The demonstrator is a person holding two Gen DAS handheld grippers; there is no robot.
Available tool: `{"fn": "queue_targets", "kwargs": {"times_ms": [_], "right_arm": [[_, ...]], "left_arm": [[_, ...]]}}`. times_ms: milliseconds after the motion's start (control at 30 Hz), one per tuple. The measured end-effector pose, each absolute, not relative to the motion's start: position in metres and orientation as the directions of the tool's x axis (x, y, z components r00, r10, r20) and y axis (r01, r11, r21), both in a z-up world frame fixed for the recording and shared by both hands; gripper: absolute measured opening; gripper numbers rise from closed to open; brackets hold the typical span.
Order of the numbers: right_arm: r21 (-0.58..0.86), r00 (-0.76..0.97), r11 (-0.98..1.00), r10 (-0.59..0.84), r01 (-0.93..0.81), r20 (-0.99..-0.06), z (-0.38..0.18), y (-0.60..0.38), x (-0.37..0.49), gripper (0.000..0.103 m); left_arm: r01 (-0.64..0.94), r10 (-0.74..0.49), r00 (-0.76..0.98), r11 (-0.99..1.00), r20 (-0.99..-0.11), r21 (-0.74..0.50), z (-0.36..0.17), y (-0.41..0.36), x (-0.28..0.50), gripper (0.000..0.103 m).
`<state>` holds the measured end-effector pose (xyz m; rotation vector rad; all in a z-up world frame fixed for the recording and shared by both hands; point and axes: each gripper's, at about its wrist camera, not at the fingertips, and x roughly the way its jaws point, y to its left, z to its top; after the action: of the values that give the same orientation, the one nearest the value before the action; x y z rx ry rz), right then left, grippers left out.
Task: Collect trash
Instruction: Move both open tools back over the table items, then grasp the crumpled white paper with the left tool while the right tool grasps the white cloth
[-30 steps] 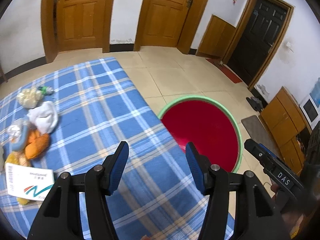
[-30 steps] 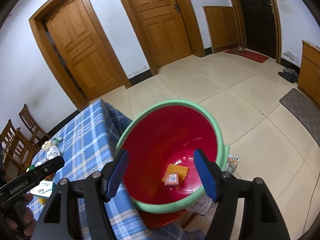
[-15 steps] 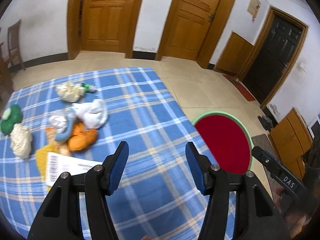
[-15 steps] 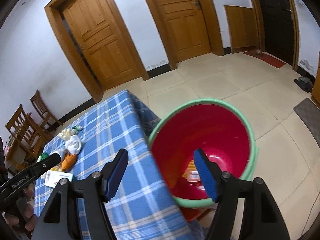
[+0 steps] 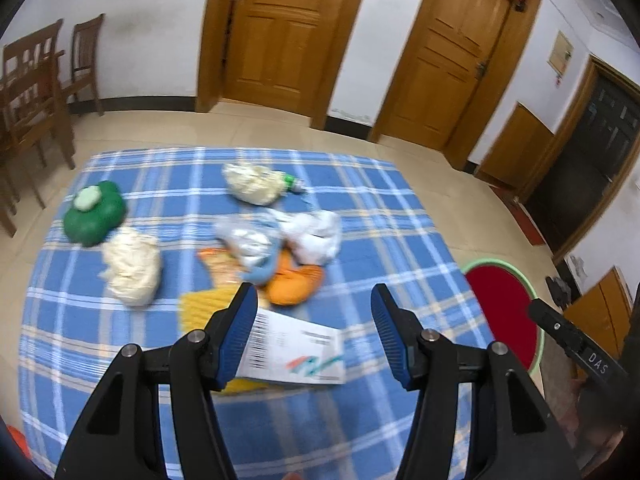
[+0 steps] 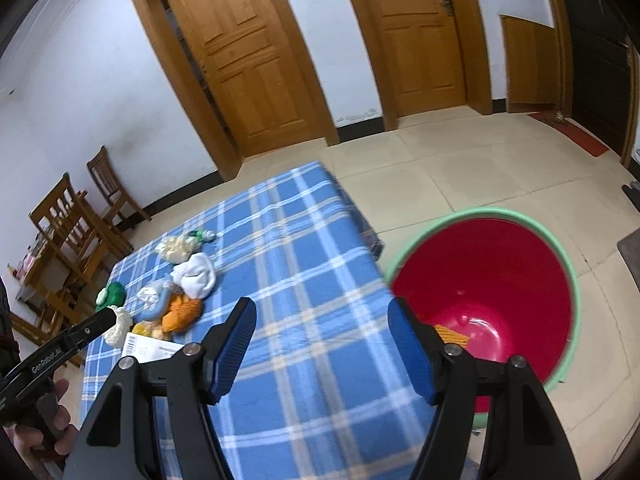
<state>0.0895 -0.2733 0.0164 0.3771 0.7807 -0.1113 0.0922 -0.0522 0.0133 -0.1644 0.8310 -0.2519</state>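
**Still empty-handed: both grippers hang over a table of scattered trash beside a red bin**

Left gripper point(image 5: 312, 330) is spread wide and holds nothing; it hangs above the near part of a table point(image 5: 380, 208) covered in blue plaid cloth. Directly between and below its fingers lies a white printed carton point(image 5: 296, 350), flat on the cloth. Its long axis runs left to right across the view, with the barcode end toward the left finger and the coloured logo toward the right, so it seems the likeliest next pick.

Beyond the carton, the rest of the trash sits in a loose cluster: an orange lump point(image 5: 294, 286), a blue strip point(image 5: 266, 266), crumpled white plastic point(image 5: 314, 234), a cream wad point(image 5: 132, 266), a green lump point(image 5: 94, 214) and a pale bag point(image 5: 252, 182) farthest away.

Right gripper point(image 6: 322, 344) is likewise wide apart and empty, hanging over the table's right edge. Just past that edge a red bin with a green rim point(image 6: 500, 264) stands on the floor, mouth upward, probably placed there for easy drops. Something orange lies at its bottom.
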Motion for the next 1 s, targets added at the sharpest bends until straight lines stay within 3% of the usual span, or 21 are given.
{"fn": "queue_targets", "kwargs": {"times_ms": [567,1000], "right_arm": [[0.251,0.667,0.962,0.121,0.103,-0.735,-0.002,-0.198,0.171,0.077],[0.22,0.611,0.975,0.157,0.03,-0.776,-0.037,-0.16,0.233,0.079]], "left_arm": [[-0.058,-0.118,0.659,0.977,-0.743,-0.206,-0.014,0.039,0.128,0.059],[-0.12,-0.092,0.609,0.971,-0.787,-0.206,-0.052,0.067,0.16,0.059]]}}
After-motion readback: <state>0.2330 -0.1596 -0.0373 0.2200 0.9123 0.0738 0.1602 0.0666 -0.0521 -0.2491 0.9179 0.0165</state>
